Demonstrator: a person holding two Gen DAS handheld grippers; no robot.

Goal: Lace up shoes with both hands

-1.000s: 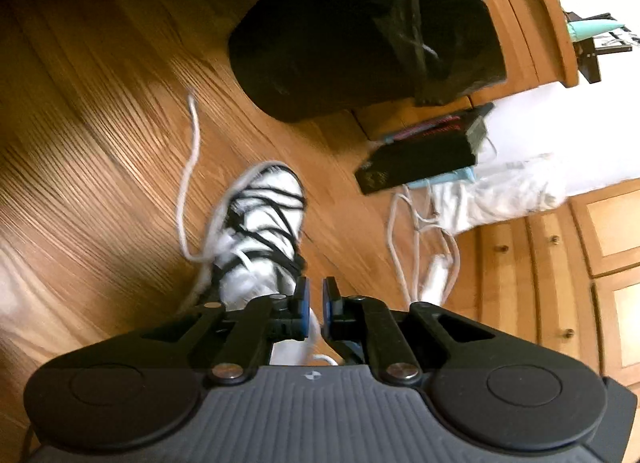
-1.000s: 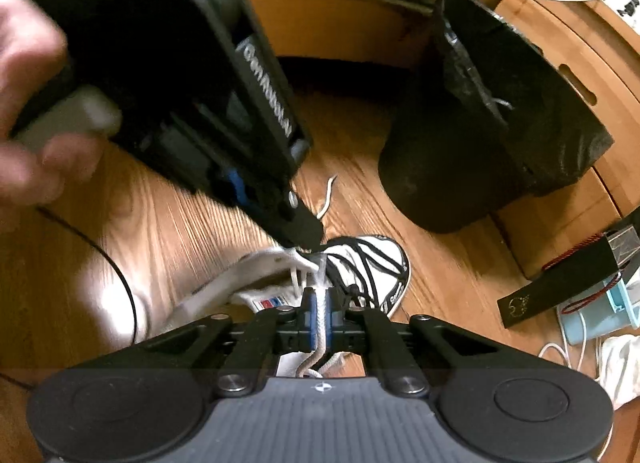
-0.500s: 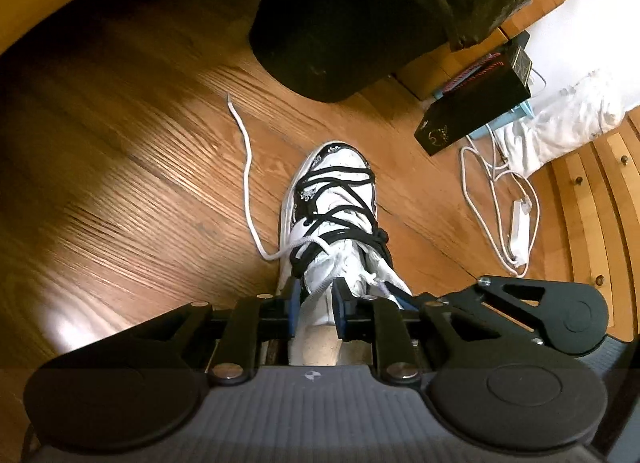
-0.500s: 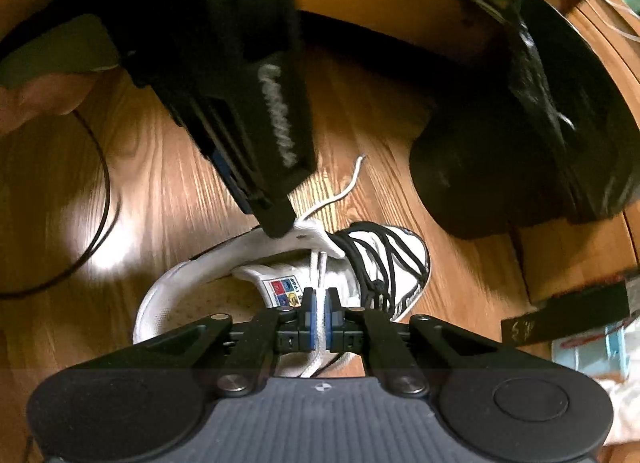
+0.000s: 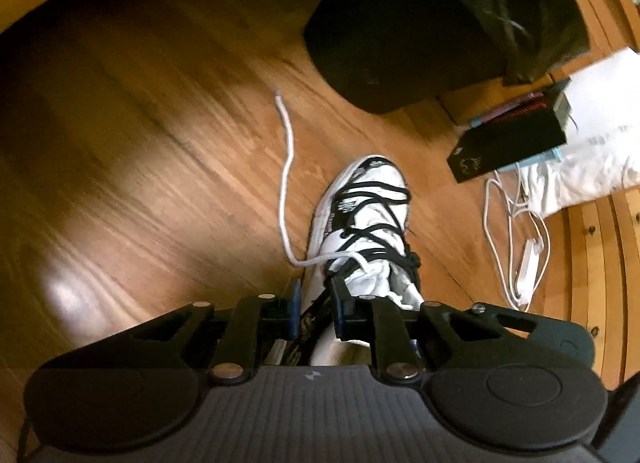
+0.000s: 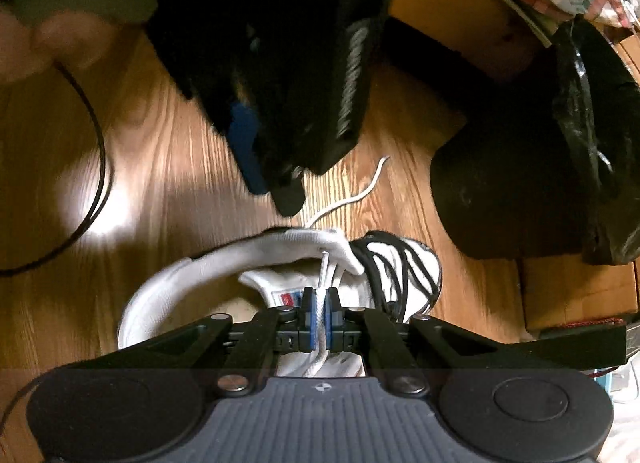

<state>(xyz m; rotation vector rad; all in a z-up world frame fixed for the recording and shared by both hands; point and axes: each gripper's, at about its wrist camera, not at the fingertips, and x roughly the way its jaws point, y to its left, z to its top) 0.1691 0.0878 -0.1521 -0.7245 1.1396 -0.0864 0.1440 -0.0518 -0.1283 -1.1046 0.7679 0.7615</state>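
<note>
A white sneaker (image 5: pixel 364 219) with black lacing lies on the wood floor, toe pointing away; it also shows in the right wrist view (image 6: pixel 280 255). A white lace (image 5: pixel 285 167) runs from its upper eyelets out over the floor to the left. My left gripper (image 5: pixel 316 305) is open, its jaws apart over the shoe's collar, nothing between them. My right gripper (image 6: pixel 319 315) is shut on the other white lace end (image 6: pixel 320 307), just above the tongue. The left gripper (image 6: pixel 280 167) hangs blurred above the shoe in the right wrist view.
A black bag-lined bin (image 5: pixel 420 23) stands beyond the shoe. A black box (image 5: pixel 508 147), white cloth (image 5: pixel 580 171) and a white cable (image 5: pixel 516 239) lie to the right by wooden drawers. A black cable (image 6: pixel 96 151) loops on the floor at left.
My left gripper has opened wider and shifted over the shoe's collar. The loose lace lies straighter on the floor. My right gripper keeps its hold on the lace.
</note>
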